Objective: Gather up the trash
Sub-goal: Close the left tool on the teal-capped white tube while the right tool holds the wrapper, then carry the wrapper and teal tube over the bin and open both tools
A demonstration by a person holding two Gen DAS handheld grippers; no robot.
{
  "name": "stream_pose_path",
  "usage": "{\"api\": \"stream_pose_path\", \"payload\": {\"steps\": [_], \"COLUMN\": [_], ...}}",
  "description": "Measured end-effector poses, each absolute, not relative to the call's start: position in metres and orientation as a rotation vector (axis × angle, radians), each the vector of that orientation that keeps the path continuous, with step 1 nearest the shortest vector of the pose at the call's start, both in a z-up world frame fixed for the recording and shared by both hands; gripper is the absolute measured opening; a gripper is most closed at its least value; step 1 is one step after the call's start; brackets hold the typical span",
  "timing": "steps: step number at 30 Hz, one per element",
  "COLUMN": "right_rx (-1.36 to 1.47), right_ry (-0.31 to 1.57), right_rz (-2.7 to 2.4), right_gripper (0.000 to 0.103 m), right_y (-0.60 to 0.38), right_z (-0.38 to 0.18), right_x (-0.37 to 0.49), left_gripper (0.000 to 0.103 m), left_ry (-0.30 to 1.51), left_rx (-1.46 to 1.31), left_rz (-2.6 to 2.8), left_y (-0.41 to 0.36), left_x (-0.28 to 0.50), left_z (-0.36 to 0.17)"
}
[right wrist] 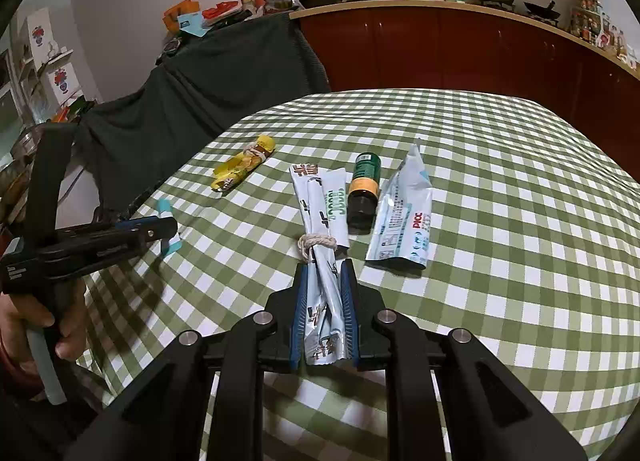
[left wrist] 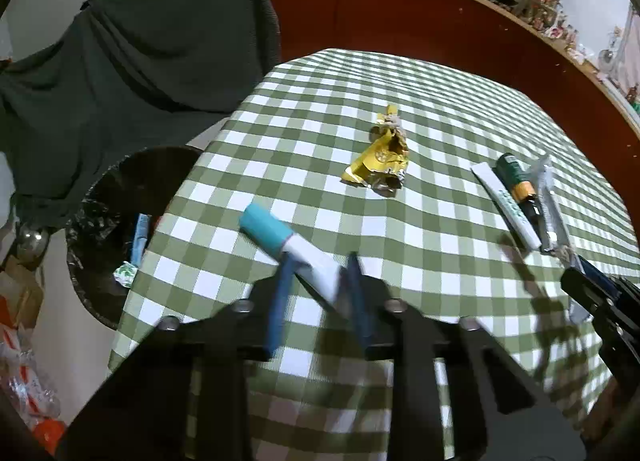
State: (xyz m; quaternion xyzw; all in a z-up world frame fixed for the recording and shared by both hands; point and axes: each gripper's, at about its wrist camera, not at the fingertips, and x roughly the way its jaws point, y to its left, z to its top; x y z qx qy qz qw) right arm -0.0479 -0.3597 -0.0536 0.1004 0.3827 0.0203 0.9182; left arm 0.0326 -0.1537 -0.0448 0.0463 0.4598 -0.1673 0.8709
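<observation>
We have two pieces of trash in hand. The teal-and-white packet point(left wrist: 290, 249) lies across the left gripper point(left wrist: 318, 281), whose fingers are clamped on its white half, the teal end sticking out toward ten o'clock over the checked tablecloth point(left wrist: 420, 101). It looks like thin, light paper or foil: soft, easily creased, likely to slide from a loose pinch, so we judge a hold near its middle safer than one at an end.

The silver wrapper bundle point(right wrist: 320, 229), tied with string point(right wrist: 316, 243), runs toward twelve o'clock out of the right gripper point(right wrist: 323, 313), which is closed on its near end. It should be light and crinkly, the tie keeping it fairly stiff; a grip just below the knot would carry it steadily.

Outward from there, at one o'clock of the bundle, a small green bottle point(right wrist: 364, 193) lies beside it, rigid and prone to rolling, best taken across its body. Past it lies a flat white pouch point(right wrist: 404, 217), limp and slick. A crumpled yellow wrapper point(right wrist: 244, 165) sits at eleven o'clock. The black-lined bin point(left wrist: 116, 221) waits at nine o'clock off the table's edge.
</observation>
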Motion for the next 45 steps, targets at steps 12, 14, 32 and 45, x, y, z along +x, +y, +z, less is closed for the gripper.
{"api": "stream_pose_path", "payload": {"steps": [12,14,32,45], "right_rx": [0.204,0.207,0.231,0.237], "right_ry": [0.792,0.793,0.793,0.762], "right_rz": [0.043,0.041,0.055,0.175], "right_gripper": [0.018,0.018,0.018,0.018], "right_y": [-0.347,-0.346,-0.325,-0.238], "right_z": [-0.054,-0.055,-0.049,-0.044], "right_x": [-0.045,-0.044,-0.037,0.021], "left_gripper": [0.024,0.050,0.016,0.016], "left_ry": [0.911,0.906,0.926,0.819], "left_rx": [0.169,0.161,0.168,0.137], "left_rz": [-0.349,-0.328,-0.344,-0.130], "left_y": [-0.153,-0.154,-0.125,-0.028], "left_x": [0.025,0.028,0.032,0.054], "left_z": [-0.036,-0.034,-0.044,-0.028]}}
